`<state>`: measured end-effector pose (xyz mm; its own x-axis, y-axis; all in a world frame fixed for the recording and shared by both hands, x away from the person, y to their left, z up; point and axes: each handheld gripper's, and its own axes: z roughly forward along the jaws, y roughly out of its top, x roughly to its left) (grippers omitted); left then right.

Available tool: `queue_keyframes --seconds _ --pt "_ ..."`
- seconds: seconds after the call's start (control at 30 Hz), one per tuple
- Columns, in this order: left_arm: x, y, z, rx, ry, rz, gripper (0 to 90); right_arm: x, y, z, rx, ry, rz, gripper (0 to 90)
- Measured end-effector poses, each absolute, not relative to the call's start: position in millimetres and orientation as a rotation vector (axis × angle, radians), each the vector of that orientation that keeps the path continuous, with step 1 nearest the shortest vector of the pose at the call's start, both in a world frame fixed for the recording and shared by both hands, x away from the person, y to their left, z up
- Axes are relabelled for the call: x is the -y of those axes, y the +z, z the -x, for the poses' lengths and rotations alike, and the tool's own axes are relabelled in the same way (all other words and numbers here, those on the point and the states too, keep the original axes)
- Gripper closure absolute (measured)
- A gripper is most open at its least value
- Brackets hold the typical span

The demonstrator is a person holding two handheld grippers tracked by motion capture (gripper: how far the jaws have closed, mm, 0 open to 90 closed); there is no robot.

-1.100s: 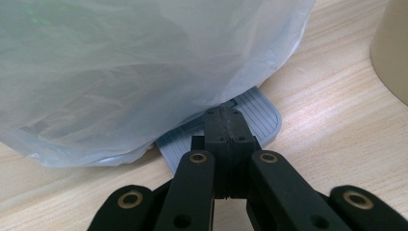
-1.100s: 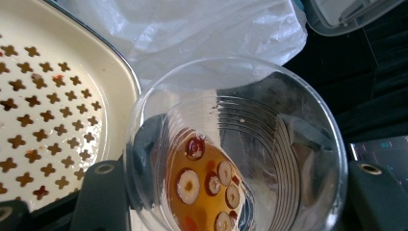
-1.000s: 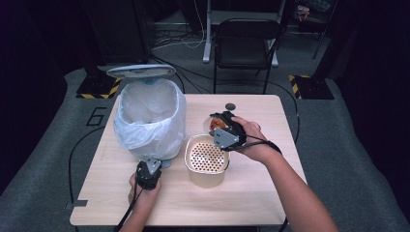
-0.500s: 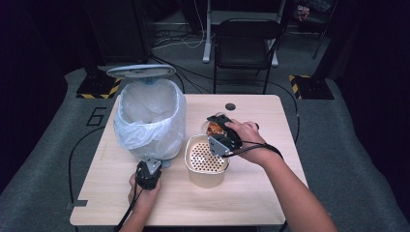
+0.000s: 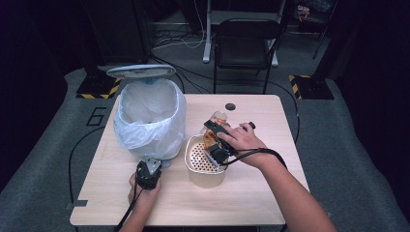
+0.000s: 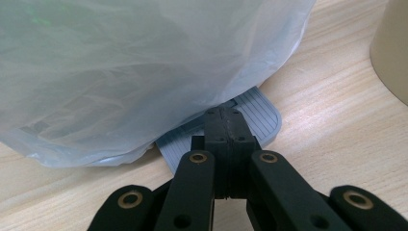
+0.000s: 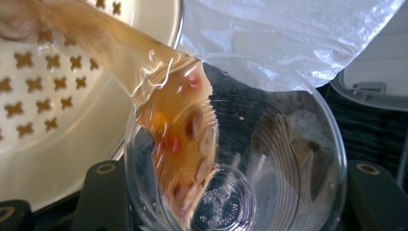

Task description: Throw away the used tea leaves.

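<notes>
My right gripper [image 5: 216, 141] is shut on a clear plastic cup [image 5: 218, 119], tipped over a beige perforated strainer bowl [image 5: 206, 178]. Seen from the right gripper view, the cup [image 7: 279, 144] lies between the two jaws, and orange-brown liquid with fruit bits [image 7: 178, 125] streams from its rim into the strainer [image 7: 57, 77]. My left gripper [image 5: 152, 163] is shut with nothing between its jaws. Its tip [image 6: 223, 118] rests on the grey pedal [image 6: 263, 113] of a bin lined with a plastic bag [image 5: 150, 116]. The bin's lid [image 5: 140, 71] stands raised.
The bag [image 6: 134, 67] bulges over the pedal right in front of the left jaws. A small dark round thing [image 5: 230, 106] lies at the table's far edge. A black chair [image 5: 246, 43] stands behind the table. Bare wood lies to the right of the strainer.
My right hand has moved left and down with the cup, from beside the strainer to over its rim, tilting it further. The left hand has stayed on the pedal.
</notes>
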<state>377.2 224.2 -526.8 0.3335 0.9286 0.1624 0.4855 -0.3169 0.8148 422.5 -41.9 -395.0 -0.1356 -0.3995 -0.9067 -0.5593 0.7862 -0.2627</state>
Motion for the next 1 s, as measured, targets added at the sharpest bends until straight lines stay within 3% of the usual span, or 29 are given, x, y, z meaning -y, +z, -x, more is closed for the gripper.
queue_keyframes --seconds 0.43,1.0 --pt "-223.7 -527.8 -377.5 -1.236 0.863 -1.923 90.0 37.8 -404.9 -405.5 -1.459 -0.081 0.971 38.1" --pt "-223.8 -527.4 -377.3 -1.237 0.863 -1.929 90.0 40.7 -416.9 -403.7 -1.484 0.002 0.901 38.0"
